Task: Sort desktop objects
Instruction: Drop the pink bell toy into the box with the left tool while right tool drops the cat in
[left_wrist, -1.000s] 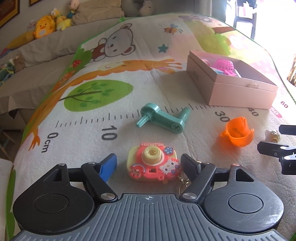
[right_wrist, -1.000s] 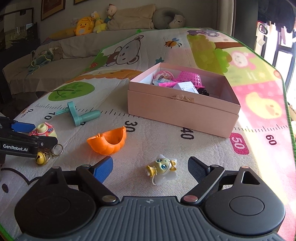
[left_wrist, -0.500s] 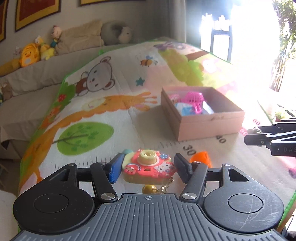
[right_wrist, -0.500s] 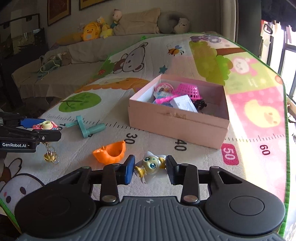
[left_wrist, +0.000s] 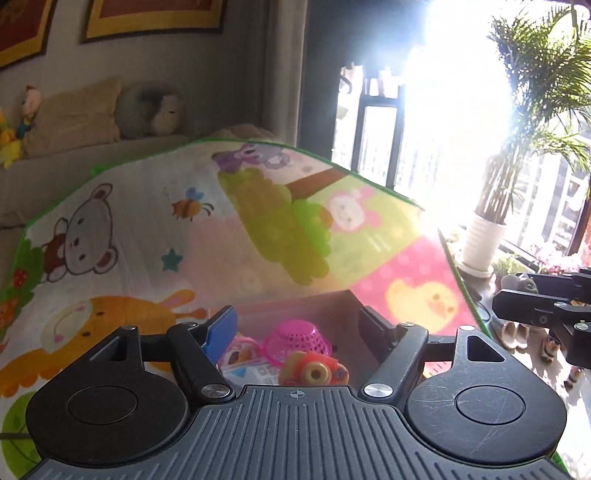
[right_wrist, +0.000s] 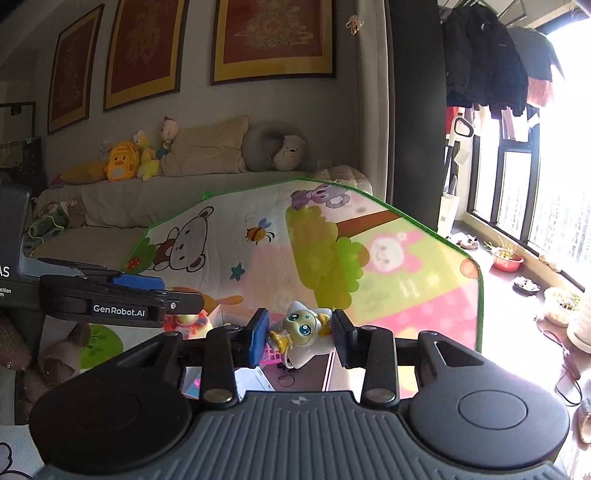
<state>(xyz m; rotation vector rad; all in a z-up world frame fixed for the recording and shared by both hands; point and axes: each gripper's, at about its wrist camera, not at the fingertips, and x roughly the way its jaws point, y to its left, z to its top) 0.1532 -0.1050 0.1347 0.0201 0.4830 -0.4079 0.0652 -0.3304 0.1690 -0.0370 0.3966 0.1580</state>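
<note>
Over the pink cardboard box (left_wrist: 295, 306) the left gripper (left_wrist: 299, 328) hung with jaws wide apart, pink plastic toy camera (left_wrist: 314, 371) already inside by the pink mesh basket (left_wrist: 297, 339); right gripper (right_wrist: 300, 332) was clamped on the little white-and-yellow star-headed figurine (right_wrist: 301, 326), so that one wasn't dropped yet, I'd say.

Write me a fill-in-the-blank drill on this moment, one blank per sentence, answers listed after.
1. The left tool has its jaws ___, with nothing between them.
2. The toy camera lies inside the ___ box.
3. The right tool is shut on the ___.
4. In the box, behind the camera, sits a pink ___.

Missing words: open; pink; doll; basket
</note>
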